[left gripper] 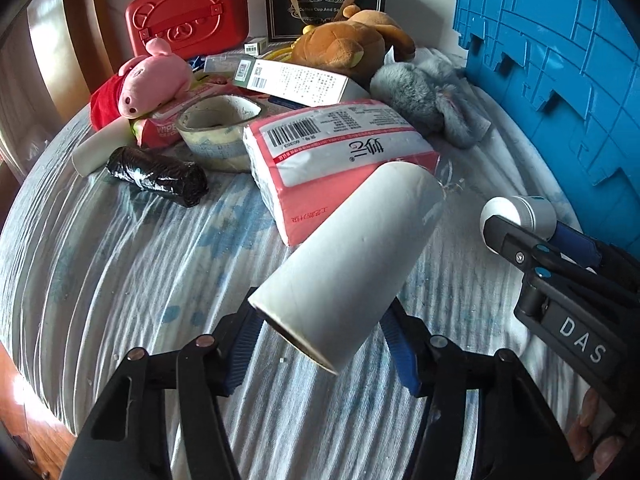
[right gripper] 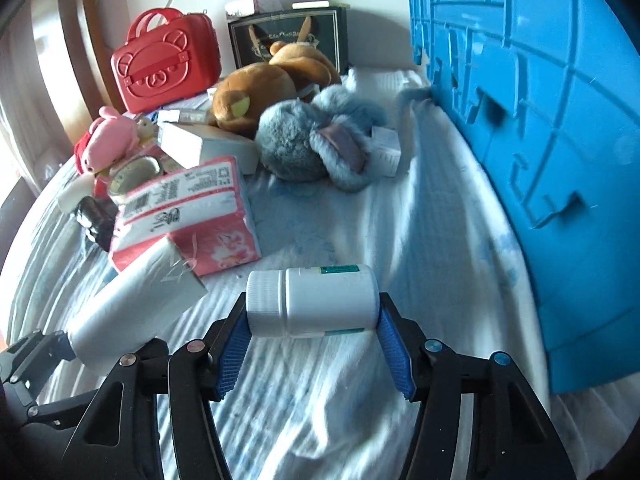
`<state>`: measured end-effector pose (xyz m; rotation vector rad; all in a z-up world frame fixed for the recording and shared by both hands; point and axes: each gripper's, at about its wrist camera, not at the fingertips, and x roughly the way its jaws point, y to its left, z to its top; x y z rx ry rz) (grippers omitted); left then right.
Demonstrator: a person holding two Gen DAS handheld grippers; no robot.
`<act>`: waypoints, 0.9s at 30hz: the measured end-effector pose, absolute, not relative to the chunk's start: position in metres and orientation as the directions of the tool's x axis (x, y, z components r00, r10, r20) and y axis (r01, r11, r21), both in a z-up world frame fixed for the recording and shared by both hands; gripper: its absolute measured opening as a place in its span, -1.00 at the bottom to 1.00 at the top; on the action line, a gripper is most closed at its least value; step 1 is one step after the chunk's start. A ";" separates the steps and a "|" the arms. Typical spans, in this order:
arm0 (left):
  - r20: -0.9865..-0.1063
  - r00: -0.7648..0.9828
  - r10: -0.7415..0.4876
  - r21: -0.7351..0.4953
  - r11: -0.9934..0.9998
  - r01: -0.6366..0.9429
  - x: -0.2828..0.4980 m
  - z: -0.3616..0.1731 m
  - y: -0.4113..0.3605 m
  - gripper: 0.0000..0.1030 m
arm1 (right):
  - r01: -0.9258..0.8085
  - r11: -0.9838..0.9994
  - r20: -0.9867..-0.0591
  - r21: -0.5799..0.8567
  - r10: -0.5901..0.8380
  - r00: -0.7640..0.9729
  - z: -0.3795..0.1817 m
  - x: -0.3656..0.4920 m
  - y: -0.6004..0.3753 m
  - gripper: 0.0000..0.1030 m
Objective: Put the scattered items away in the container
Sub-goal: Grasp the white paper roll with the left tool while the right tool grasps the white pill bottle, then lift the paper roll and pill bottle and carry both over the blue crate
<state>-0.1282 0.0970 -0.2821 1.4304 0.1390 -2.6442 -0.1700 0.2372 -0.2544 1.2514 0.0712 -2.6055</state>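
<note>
Left gripper (left gripper: pixel 320 344): clamped on white tube (left gripper: pixel 348 264), lifted off bedsheet (left gripper: pixel 120 260).
Right gripper (right gripper: pixel 314 344): clamped on white bottle (right gripper: pixel 316 300), held crosswise.
Blue crate (right gripper: pixel 540 140): near right; carry high, clear rim before releasing.

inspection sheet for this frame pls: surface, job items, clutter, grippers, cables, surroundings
Surface: bed with a rumpled white-and-blue sheet.
Job's things: blue crate on the right; white tube and white bottle both held.
Clutter: pink tissue pack, tape roll, black roll, long white box, pink plush, brown plush, grey plush.
Grippers: left gripper shut on white tube; right gripper shut on white bottle.
Cables: nothing seen.
Surroundings: red bear case, black gift bag, wooden bed frame on the left.
</note>
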 end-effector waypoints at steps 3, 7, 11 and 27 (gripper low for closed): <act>-0.826 -0.560 -0.061 -0.023 -0.990 0.143 -0.121 -0.269 0.093 -0.04 | 0.234 -0.972 -0.759 0.038 -0.180 -0.626 -0.239 -0.158 0.232 0.16; -0.827 -0.561 -0.045 -0.032 -0.991 0.127 -0.117 -0.263 0.091 -0.07 | 0.224 -0.974 -0.762 0.033 -0.170 -0.625 -0.230 -0.149 0.230 0.16; -0.842 -0.539 -0.015 -0.044 -0.994 0.097 -0.116 -0.273 0.092 -0.17 | 0.208 -0.978 -0.771 0.019 -0.147 -0.620 -0.233 -0.136 0.232 0.16; -0.860 -0.511 -0.010 0.041 -0.998 -0.049 -0.106 -0.280 0.110 0.37 | 0.144 -0.989 -0.824 0.046 -0.119 -0.553 -0.272 -0.114 0.253 0.16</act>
